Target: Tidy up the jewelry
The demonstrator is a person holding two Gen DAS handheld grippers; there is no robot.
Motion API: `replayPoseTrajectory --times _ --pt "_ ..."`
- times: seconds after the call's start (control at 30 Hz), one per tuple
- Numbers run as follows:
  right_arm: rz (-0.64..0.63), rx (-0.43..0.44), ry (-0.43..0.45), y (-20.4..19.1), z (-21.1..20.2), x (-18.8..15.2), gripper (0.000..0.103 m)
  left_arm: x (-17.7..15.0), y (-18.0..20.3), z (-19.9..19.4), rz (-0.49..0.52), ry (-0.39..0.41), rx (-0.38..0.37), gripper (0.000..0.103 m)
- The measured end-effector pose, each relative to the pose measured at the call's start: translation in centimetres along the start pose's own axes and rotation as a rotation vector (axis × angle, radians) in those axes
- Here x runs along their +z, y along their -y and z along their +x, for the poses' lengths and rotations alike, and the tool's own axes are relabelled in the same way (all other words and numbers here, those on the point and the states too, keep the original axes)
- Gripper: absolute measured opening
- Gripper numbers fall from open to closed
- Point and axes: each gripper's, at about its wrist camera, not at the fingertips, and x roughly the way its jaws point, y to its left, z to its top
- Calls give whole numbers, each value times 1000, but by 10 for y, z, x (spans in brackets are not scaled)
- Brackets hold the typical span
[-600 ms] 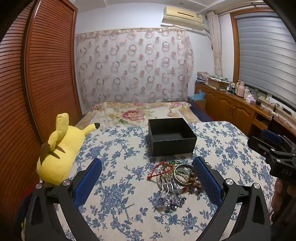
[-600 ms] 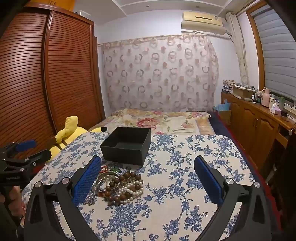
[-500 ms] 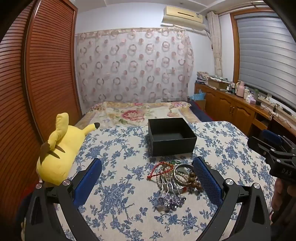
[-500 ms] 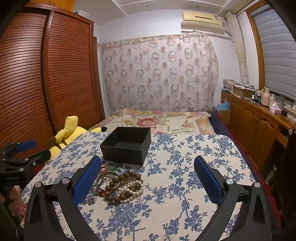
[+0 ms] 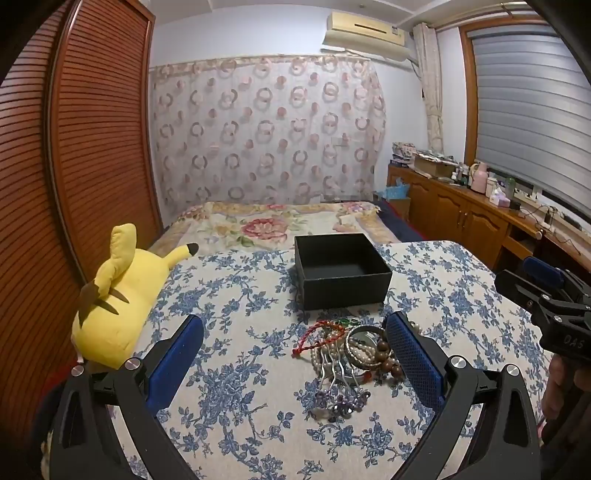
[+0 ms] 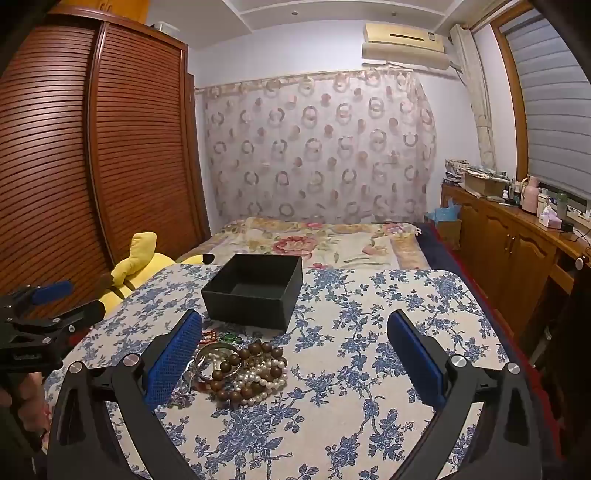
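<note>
here my left gripper (image 5: 293, 363) and right gripper (image 6: 293, 362) both gape; hair comb (image 5: 338, 373) teeth point toward black box (image 5: 341, 271).

We're in a home bedroom: a bed with a floral blanket (image 5: 280, 225) ahead, louvred wooden wardrobe (image 6: 92, 155) left, air conditioner (image 5: 365, 31) high on the far wall.

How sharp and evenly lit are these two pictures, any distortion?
Left wrist view: sharp, soft indoor light, wardrobe bowed by fisheye, corners black. Right wrist view: same bending, jewelry pile in focus, faint shadow under the black box.
</note>
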Motion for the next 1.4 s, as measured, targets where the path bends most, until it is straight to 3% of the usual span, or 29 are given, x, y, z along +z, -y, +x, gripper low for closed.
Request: replayPoseTrajectory --times 1.4 --pt "-8 4 -1 -6 -2 -2 101 -7 4 3 -4 -8 -3 96"
